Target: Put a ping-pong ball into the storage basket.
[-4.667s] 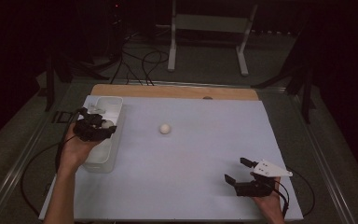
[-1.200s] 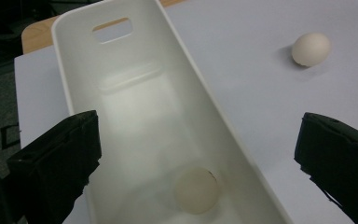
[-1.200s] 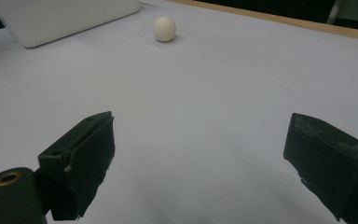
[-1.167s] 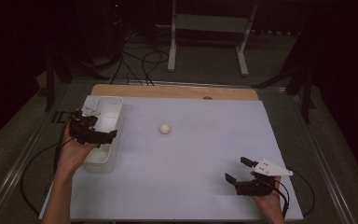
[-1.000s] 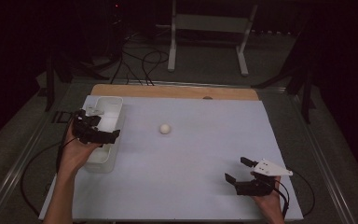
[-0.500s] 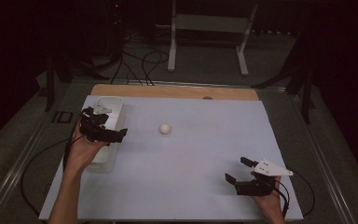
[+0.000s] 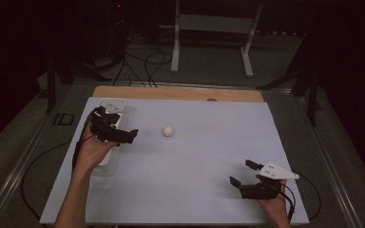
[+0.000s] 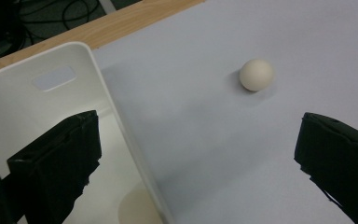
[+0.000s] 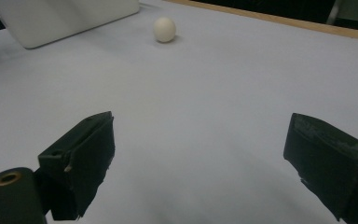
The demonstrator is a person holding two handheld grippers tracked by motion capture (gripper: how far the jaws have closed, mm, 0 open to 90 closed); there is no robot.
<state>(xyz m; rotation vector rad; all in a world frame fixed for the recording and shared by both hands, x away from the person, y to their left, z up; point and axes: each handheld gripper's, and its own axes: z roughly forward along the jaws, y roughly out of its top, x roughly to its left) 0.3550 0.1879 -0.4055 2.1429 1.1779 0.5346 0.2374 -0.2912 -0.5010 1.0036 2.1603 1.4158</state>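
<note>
The right tool (image 7: 241, 176) sat at the near right of the worktop (image 7: 204, 156), jaws wide apart and empty. Farther off at the left, the left tool (image 7: 123, 135) hung over the white bin (image 7: 110, 103), also gaping and empty. The cream ball (image 7: 168, 131) lay just right of it, apart from both.

No text, label, brand, number or sign could be read anywhere in the three views.
</note>
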